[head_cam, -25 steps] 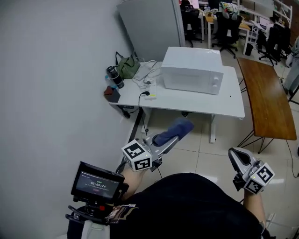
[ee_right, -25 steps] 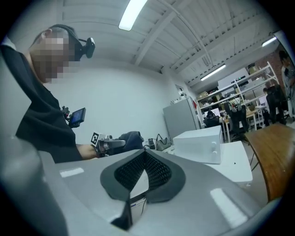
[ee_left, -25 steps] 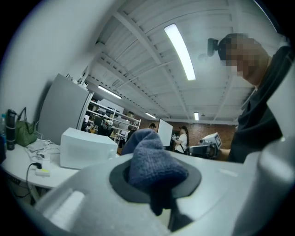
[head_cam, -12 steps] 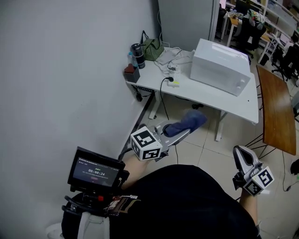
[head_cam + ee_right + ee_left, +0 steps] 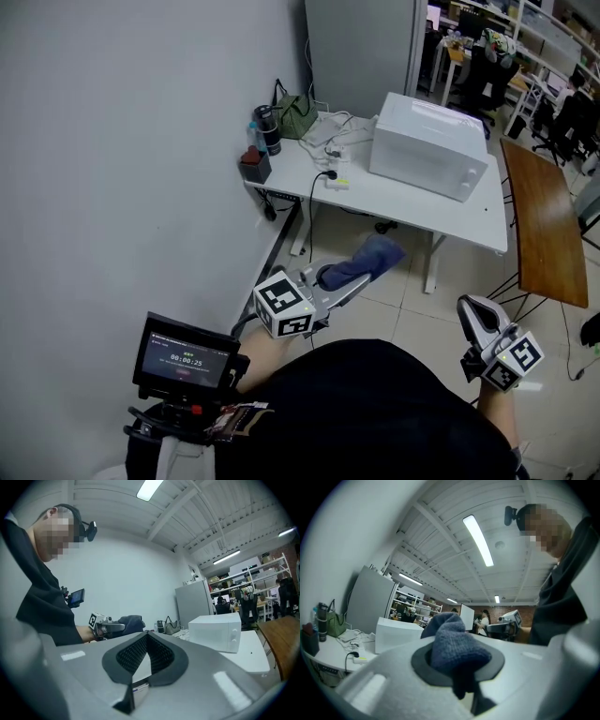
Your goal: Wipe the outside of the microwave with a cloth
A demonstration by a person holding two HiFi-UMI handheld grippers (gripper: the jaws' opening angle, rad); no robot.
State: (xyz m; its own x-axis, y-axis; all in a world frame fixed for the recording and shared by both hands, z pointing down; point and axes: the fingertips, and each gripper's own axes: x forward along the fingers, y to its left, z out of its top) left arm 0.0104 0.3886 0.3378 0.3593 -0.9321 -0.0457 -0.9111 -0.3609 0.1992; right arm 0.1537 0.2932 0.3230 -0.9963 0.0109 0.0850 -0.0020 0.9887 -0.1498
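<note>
A white microwave (image 5: 428,144) stands on a white desk (image 5: 469,220) some way ahead of me; it also shows as a white box, the microwave (image 5: 396,634) in the left gripper view and the microwave (image 5: 216,629) in the right gripper view. My left gripper (image 5: 339,284) is held low at mid-left, shut on a blue cloth (image 5: 364,262), which bulges between the jaws as the cloth (image 5: 454,646). My right gripper (image 5: 475,318) hangs at lower right, jaws together with nothing between them, far from the desk.
On the desk's left end lie a green bag (image 5: 294,116), a dark bottle (image 5: 266,129), a power strip (image 5: 336,180) with cables. A brown wooden table (image 5: 542,217) stands at right, office chairs behind. A grey wall runs along the left. A small monitor (image 5: 183,359) sits at my waist.
The view has swung slightly, so the desk and microwave sit a bit further left. Both grippers keep roughly their places, the left still holding the cloth.
</note>
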